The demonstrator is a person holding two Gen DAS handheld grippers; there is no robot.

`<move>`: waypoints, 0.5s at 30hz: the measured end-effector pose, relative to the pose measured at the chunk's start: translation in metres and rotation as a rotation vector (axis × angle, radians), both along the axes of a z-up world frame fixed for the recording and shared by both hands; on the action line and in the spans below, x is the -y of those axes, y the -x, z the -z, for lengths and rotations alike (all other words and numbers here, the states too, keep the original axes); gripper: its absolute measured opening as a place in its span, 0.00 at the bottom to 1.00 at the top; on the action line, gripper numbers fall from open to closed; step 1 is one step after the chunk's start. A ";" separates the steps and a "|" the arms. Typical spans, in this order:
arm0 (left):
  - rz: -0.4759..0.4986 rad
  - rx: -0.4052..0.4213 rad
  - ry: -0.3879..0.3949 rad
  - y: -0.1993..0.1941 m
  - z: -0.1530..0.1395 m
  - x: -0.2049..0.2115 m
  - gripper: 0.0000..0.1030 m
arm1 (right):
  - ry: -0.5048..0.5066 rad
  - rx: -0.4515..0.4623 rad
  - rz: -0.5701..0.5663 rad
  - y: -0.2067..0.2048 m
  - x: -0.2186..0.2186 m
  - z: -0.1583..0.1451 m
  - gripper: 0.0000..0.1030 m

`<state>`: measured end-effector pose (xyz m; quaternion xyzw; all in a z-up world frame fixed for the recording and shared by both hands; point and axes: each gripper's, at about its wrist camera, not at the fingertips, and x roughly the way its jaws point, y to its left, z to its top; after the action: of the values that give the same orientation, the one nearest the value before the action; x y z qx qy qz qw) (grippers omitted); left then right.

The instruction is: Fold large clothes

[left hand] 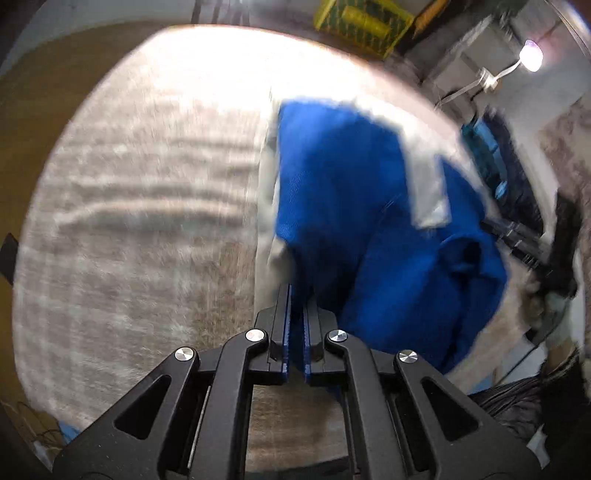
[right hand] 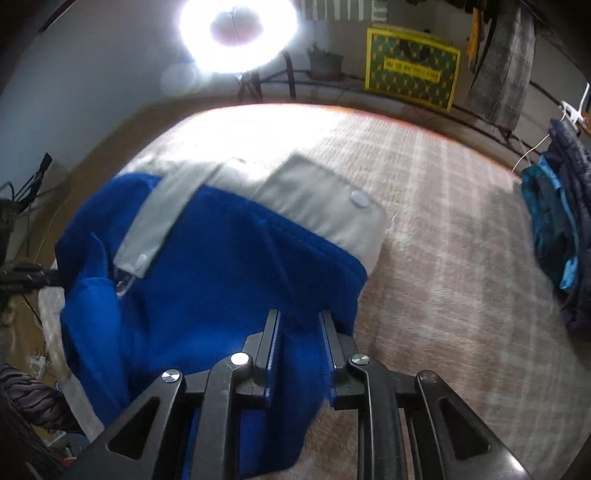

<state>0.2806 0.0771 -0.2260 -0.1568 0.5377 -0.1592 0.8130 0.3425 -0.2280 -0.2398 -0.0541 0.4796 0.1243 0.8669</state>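
A large blue garment [left hand: 351, 192] with grey-white trim [left hand: 424, 184] is bunched over a beige woven rug [left hand: 147, 221]. My left gripper [left hand: 297, 295] is shut on the garment's near edge, with a thin fold pinched between the blue pads. In the right wrist view the same blue garment [right hand: 221, 258] shows a grey flap with a snap button [right hand: 325, 199]. My right gripper [right hand: 300, 317] holds a thick fold of blue cloth that fills the gap between its fingers. A dark tool at the left edge [right hand: 26, 277], at the garment's other side, looks like the left gripper.
The rug [right hand: 461, 258] stretches right of the garment. A ring light [right hand: 238, 33] glares at the back, beside a yellow-green bag [right hand: 410, 74]. Dark and teal clothes [right hand: 561, 229] lie piled at the right. Cables and clutter lie at the lower left [right hand: 37, 362].
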 end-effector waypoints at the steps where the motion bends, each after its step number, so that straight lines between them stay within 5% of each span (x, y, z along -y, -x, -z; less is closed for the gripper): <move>1: -0.001 0.048 -0.001 0.001 -0.013 -0.001 0.01 | -0.011 0.015 0.007 0.005 0.002 -0.006 0.26; 5: -0.005 0.145 0.000 -0.008 -0.044 0.005 0.01 | -0.168 0.061 -0.049 0.022 -0.006 -0.033 0.38; 7: 0.003 0.161 0.023 -0.018 -0.048 0.011 0.01 | -0.244 0.075 -0.167 0.035 -0.020 -0.040 0.55; 11: 0.006 0.130 0.041 -0.039 -0.038 0.025 0.01 | -0.151 0.076 -0.365 0.055 -0.062 -0.031 0.58; 15: -0.008 0.040 0.012 -0.047 0.000 0.023 0.01 | -0.024 0.055 -0.410 0.052 -0.085 -0.007 0.49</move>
<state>0.3279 0.0542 -0.2260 -0.1603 0.5199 -0.1622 0.8232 0.2900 -0.1427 -0.2330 -0.1435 0.4332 0.3024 0.8368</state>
